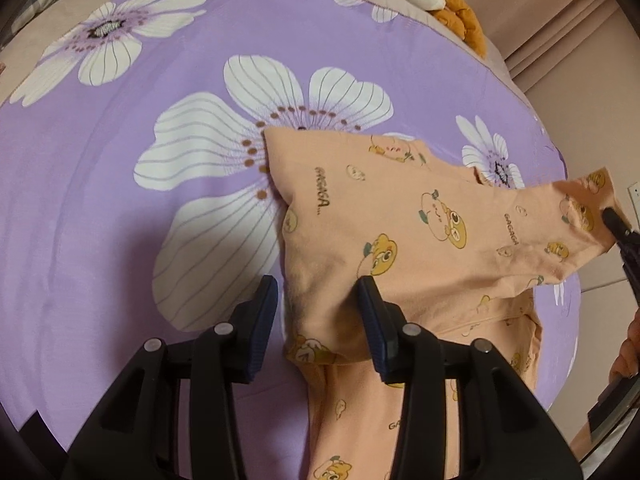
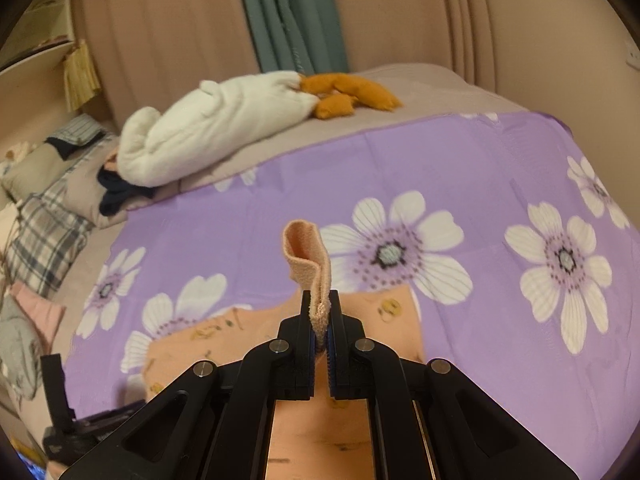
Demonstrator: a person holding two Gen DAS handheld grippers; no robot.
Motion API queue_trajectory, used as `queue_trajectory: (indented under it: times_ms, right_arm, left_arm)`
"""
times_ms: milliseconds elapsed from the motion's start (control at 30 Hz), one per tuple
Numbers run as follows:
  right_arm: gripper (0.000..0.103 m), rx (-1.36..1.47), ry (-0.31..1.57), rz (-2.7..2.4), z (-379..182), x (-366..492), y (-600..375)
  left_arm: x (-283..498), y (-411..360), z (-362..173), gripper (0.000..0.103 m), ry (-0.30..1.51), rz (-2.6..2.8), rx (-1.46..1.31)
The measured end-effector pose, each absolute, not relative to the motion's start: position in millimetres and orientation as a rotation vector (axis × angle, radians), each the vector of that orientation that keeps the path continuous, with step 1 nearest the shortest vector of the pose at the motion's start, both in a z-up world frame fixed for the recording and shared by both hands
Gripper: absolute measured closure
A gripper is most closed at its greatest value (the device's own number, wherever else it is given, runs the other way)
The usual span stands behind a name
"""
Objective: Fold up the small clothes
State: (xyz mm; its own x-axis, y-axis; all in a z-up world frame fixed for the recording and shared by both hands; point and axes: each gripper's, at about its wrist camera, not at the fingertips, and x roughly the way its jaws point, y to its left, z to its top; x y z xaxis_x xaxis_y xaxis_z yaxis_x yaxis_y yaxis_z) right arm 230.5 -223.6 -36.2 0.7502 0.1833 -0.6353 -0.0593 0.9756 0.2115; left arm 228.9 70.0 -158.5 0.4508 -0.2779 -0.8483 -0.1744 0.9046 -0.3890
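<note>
A small peach garment (image 1: 400,248) printed with yellow cartoon figures lies partly folded on the purple flowered sheet (image 1: 100,200). My left gripper (image 1: 318,296) is open, its fingers straddling the garment's left edge just above the cloth. My right gripper (image 2: 320,312) is shut on the garment's sleeve cuff (image 2: 308,256), which stands up between the pads. In the left wrist view the right gripper (image 1: 616,220) holds that sleeve (image 1: 580,208) lifted at the far right. The garment body (image 2: 280,344) lies below the right gripper.
A white plush pillow (image 2: 208,124) and an orange plush (image 2: 348,94) lie at the far side of the bed. Plaid bedding (image 2: 44,236) and other clothes are piled at the left. Curtains (image 2: 288,12) hang behind. The bed edge (image 1: 568,320) runs along the right.
</note>
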Motion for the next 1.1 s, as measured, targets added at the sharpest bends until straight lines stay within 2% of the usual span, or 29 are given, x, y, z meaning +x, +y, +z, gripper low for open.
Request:
queue_trajectory:
  times_ms: [500, 767, 1100]
  right_arm:
    - [0.098, 0.264, 0.819, 0.069, -86, 234, -256]
    - [0.098, 0.280, 0.904, 0.041, -124, 234, -267]
    - [0.098, 0.263, 0.951, 0.020, -145, 231, -271]
  left_arm:
    - [230, 65, -162, 0.060, 1.117, -0.053, -0.431]
    - [218, 78, -154, 0.063, 1.113, -0.067, -0.487]
    - [214, 77, -162, 0.062, 1.123, -0.039, -0.475]
